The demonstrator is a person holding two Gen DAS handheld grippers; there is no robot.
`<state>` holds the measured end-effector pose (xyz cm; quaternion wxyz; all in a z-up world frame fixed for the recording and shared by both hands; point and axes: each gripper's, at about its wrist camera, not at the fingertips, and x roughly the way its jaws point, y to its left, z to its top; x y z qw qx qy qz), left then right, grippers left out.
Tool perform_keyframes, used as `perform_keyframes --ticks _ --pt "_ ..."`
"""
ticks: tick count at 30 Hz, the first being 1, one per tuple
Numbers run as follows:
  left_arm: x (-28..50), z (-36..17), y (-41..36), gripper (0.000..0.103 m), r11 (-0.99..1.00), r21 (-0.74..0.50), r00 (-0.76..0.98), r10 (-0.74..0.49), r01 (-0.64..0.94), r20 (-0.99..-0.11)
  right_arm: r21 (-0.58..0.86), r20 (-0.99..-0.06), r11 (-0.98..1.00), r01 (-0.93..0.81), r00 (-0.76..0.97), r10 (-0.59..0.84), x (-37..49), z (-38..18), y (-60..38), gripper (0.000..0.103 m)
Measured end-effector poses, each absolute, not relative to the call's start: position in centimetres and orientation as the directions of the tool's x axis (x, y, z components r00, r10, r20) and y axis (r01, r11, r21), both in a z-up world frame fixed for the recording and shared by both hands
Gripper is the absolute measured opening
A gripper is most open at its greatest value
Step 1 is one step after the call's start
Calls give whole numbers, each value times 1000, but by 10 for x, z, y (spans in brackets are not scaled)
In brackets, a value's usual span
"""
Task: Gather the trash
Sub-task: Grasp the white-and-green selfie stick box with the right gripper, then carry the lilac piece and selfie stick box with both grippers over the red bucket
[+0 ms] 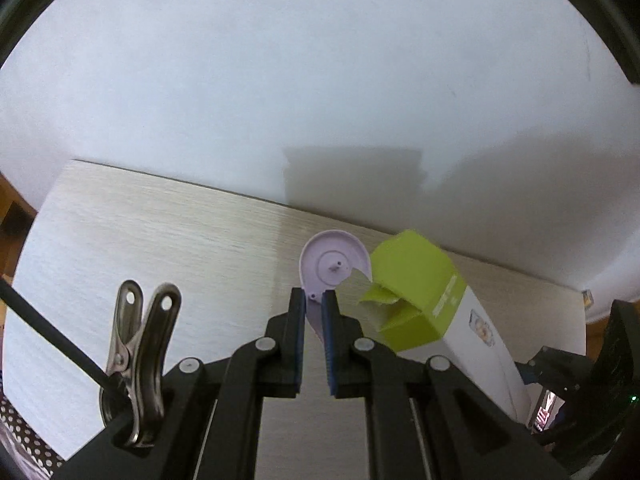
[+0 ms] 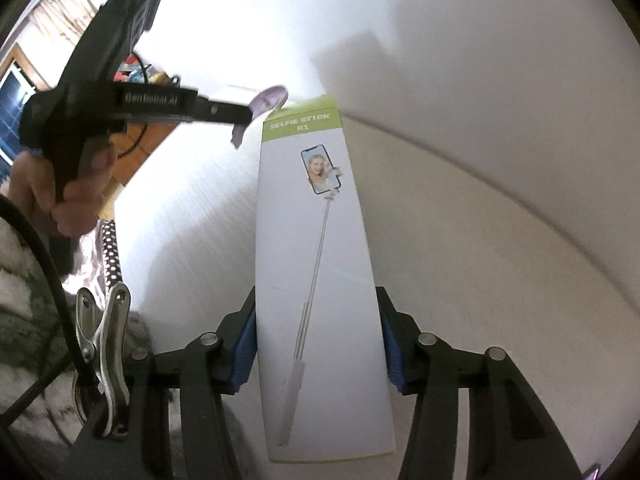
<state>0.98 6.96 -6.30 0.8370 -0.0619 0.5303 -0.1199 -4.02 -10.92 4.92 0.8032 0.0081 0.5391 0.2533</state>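
A: How are the hands posed?

B: Both tools tip steeply downward over a pale wood-grain table [image 1: 168, 232] against a white wall. In the right wrist view, the person's left hand [image 2: 74, 204] wraps the black handle at about nine o'clock, with the left gripper [image 2: 242, 118] reaching toward the centre.

A: What does the left gripper [image 1: 314, 300] hold?

B: Its jaws are nearly closed, clenched on the lower edge of a lilac plastic disc [image 1: 332, 264], which rises toward twelve o'clock.

A: And the right gripper [image 2: 318, 344]?

B: Its blue pads [image 2: 245, 344] press both long sides of a tall white box [image 2: 316, 260] with a green top, printed "Selfie Stick". The box stands straight up toward twelve o'clock. In the left wrist view the box [image 1: 420, 296] lies at three o'clock, its torn green flap just beside the disc.
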Motion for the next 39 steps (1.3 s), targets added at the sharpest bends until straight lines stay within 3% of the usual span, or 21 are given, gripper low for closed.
perform_keyframes --ticks 17,39 --pt "4 -68 150 8 969 -248 484 -208 -19 -850 235 -838 833 -500 331 435 -30 74 -77 53" --pt "25 -84 192 8 959 -219 513 -99 -178 -853 229 -806 735 -639 299 511 -21 82 10 53"
